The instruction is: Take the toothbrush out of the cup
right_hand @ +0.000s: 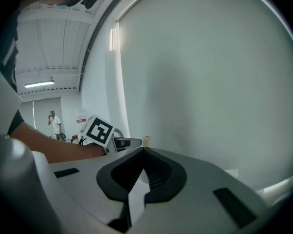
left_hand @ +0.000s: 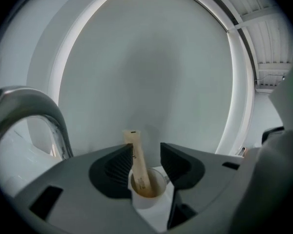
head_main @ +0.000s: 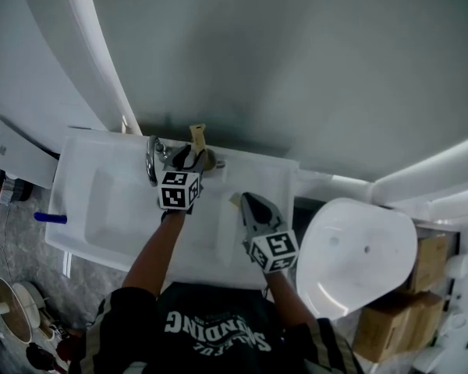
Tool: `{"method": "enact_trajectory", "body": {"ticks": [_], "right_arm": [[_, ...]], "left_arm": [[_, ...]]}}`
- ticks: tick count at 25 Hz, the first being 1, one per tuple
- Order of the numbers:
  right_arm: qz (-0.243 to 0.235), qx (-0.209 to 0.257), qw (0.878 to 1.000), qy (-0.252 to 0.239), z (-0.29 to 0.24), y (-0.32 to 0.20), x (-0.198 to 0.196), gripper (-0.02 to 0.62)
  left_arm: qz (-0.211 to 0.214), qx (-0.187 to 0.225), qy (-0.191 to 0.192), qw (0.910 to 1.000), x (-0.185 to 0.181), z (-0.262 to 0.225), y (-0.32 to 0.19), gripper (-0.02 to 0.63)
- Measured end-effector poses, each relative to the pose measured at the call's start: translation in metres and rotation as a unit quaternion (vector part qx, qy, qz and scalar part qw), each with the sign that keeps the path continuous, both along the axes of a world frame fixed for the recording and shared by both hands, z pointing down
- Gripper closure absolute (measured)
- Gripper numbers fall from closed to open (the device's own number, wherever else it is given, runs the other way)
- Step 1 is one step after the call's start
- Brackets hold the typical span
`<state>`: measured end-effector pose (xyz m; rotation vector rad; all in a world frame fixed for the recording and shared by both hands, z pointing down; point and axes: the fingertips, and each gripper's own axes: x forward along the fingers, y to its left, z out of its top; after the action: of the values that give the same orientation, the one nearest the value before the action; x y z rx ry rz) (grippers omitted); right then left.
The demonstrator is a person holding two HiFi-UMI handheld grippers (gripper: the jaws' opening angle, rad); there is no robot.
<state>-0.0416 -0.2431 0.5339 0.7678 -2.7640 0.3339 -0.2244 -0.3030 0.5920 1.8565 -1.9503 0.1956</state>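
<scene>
Spread wide, the left claw straddles the bamboo toothbrush, with a ribbed pad on either side of the handle. The handle leans close against the pad on the left of the frame, and I can't say whether they touch. A clear gap stands between the handle and the other pad, so nothing is pinched. The toothbrush stands tilted in the white cup, low in the middle of the left gripper view, its top end poking up above the jaws.

From above, the left claw reaches to the back rim of the white washbasin, where the toothbrush sticks up just right of the chrome faucet. That faucet arches at the left of the left gripper view.

Further right and nearer the person, the right claw hovers over the basin with its tips pressed together — empty, well apart from the cup. In its own view the right claw shows its jaws meeting at the tip.

Behind it all rises a big round grey mirror with a lit rim. A white toilet lid sits at the right of the head view, with cardboard boxes below it.
</scene>
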Motion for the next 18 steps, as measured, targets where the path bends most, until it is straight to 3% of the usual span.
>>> {"method": "enact_trajectory", "body": {"ticks": [10,18], "right_arm": [[0.022,-0.005,1.0,0.002,-0.001,-0.009,0.023,0.597],[0.041,-0.002,0.999,0.002,0.001,-0.005,0.037,0.598]], "left_arm": [[-0.006,-0.051,-0.015,0.9986,-0.015,0.022,-0.035,0.433],[-0.007,-0.089,-0.014,0.9959,-0.017,0.045,-0.034,0.433]]}}
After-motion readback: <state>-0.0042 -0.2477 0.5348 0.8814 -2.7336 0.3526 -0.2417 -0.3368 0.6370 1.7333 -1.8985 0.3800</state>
